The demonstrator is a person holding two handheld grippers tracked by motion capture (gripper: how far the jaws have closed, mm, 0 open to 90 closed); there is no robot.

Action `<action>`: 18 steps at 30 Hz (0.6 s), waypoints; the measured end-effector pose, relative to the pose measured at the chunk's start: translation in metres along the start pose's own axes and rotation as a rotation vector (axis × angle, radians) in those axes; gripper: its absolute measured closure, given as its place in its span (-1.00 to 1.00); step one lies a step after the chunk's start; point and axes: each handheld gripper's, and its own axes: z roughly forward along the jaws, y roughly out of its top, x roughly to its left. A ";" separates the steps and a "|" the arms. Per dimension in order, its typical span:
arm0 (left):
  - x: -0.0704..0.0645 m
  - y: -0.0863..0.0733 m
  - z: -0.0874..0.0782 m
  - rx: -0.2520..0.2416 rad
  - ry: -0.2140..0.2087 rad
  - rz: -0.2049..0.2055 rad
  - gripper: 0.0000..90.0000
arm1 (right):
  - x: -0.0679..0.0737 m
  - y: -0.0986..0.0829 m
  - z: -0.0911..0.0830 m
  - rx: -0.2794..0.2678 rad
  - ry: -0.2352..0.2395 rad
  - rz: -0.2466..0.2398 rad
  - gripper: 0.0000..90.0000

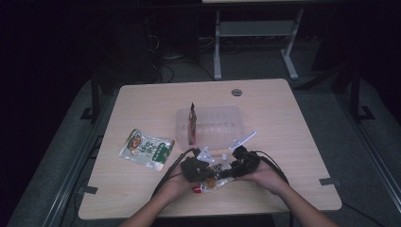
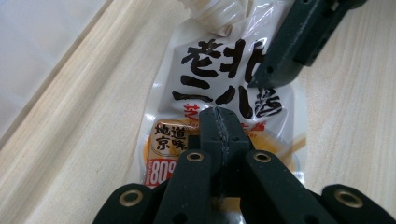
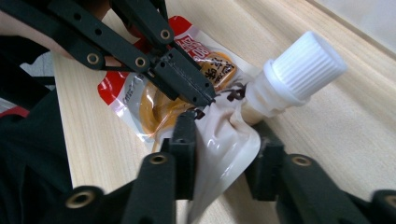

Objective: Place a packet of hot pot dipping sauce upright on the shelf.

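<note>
A white spout pouch (image 1: 211,182) with black characters and an orange picture lies near the table's front edge. In the right gripper view my right gripper (image 3: 226,144) is shut on the pouch (image 3: 154,107) just below its white screw cap (image 3: 306,63), and the film is crumpled between the jaws. My left gripper (image 2: 219,123) has its jaws pressed together with nothing seen between them, its tip resting on the pouch (image 2: 219,79) at mid-body. In the high view the left gripper (image 1: 208,171) and the right gripper (image 1: 226,172) meet tip to tip over the pouch.
A clear plastic container (image 1: 227,135) stands at the table's middle with a dark packet (image 1: 192,124) upright inside. A green and white packet (image 1: 146,149) lies flat at the left. A grey round cover (image 1: 236,92) sits near the far edge.
</note>
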 end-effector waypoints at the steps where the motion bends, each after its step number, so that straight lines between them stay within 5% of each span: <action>1: 0.001 0.000 -0.001 0.003 -0.005 0.005 1.00 | 0.000 0.000 0.000 0.002 -0.002 -0.007 0.59; 11: 0.002 -0.002 -0.012 -0.059 -0.041 -0.029 1.00 | 0.001 -0.001 -0.006 -0.021 0.018 -0.027 0.93; 18: 0.000 -0.003 -0.025 -0.081 -0.053 -0.021 0.95 | 0.001 0.000 -0.015 -0.056 0.038 -0.043 0.98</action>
